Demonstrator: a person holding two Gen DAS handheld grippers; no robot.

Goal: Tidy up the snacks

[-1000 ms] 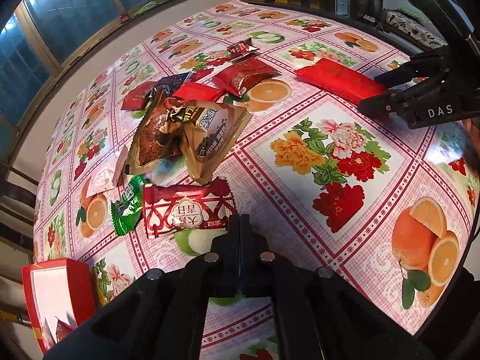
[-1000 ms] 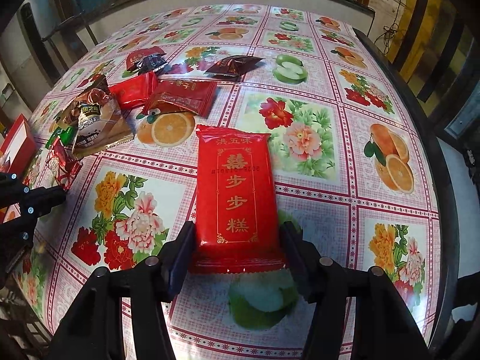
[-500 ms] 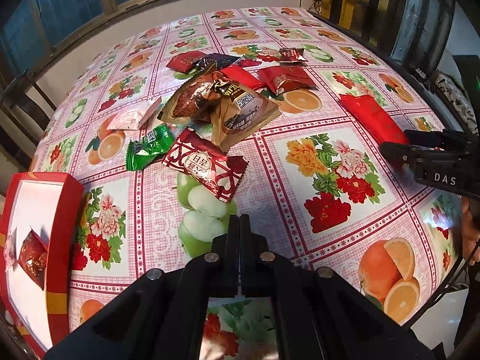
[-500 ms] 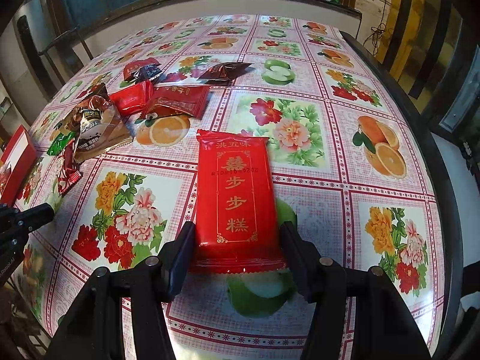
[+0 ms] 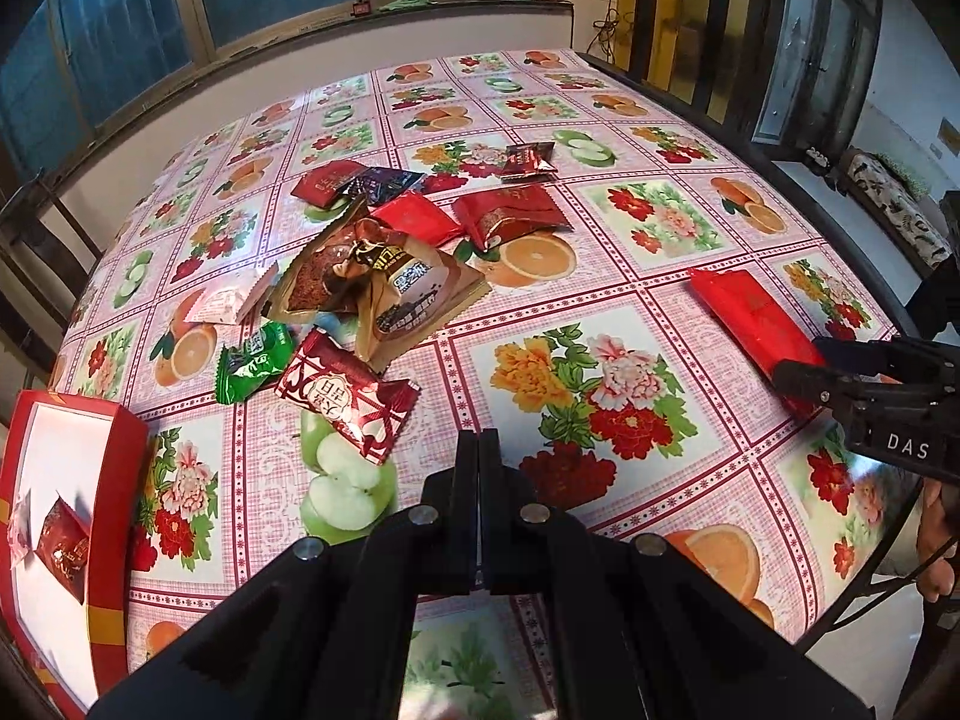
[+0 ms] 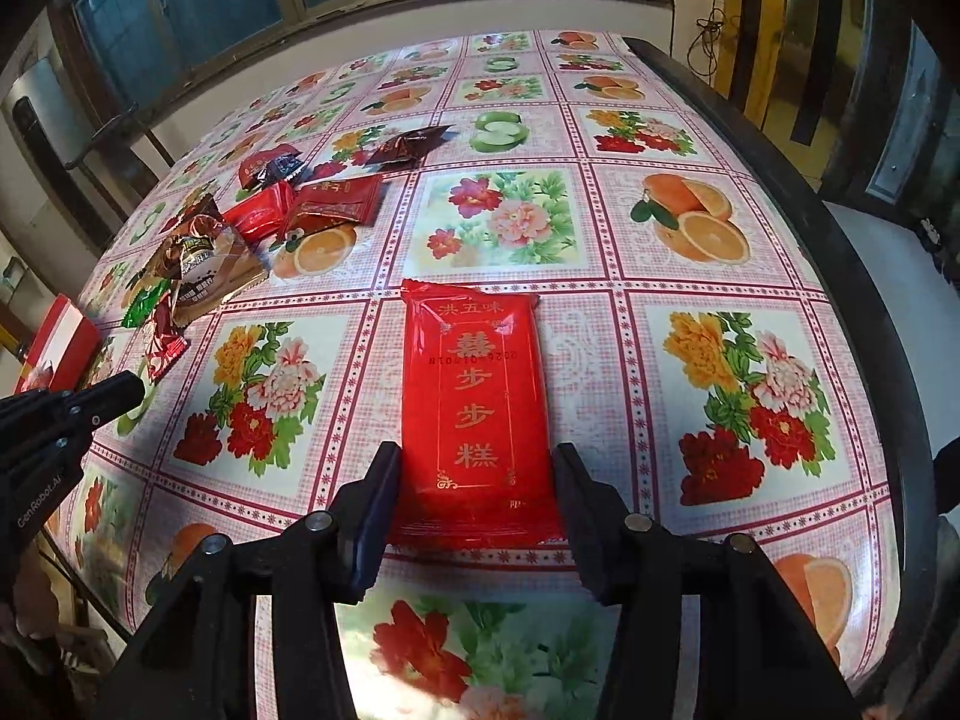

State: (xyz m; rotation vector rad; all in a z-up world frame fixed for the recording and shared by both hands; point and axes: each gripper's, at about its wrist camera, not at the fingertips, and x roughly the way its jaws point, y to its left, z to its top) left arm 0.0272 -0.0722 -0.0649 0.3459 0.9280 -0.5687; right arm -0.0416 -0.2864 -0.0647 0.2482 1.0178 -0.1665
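Note:
My right gripper [image 6: 477,462] is shut on a long red snack packet [image 6: 474,402] with gold characters, held above the table; the packet also shows in the left wrist view [image 5: 756,318]. My left gripper [image 5: 478,450] is shut and empty above the table's near edge. A pile of snacks lies ahead of it: a brown bag [image 5: 372,282], a red-and-white packet [image 5: 345,402], a green packet [image 5: 255,360], a pink packet [image 5: 225,303] and several red packets [image 5: 510,216]. A red box [image 5: 57,516] at the left holds two small packets.
The table wears a pink oilcloth [image 5: 600,396] printed with fruit and flowers. Its dark edge [image 6: 840,264] runs along the right. A wall with windows [image 5: 300,6] stands behind the table. A small dark packet [image 5: 528,159] lies apart at the back.
My left gripper has drawn back from the snack pile and turned, bringing the red box into view. My right gripper has lifted with the long red packet in it.

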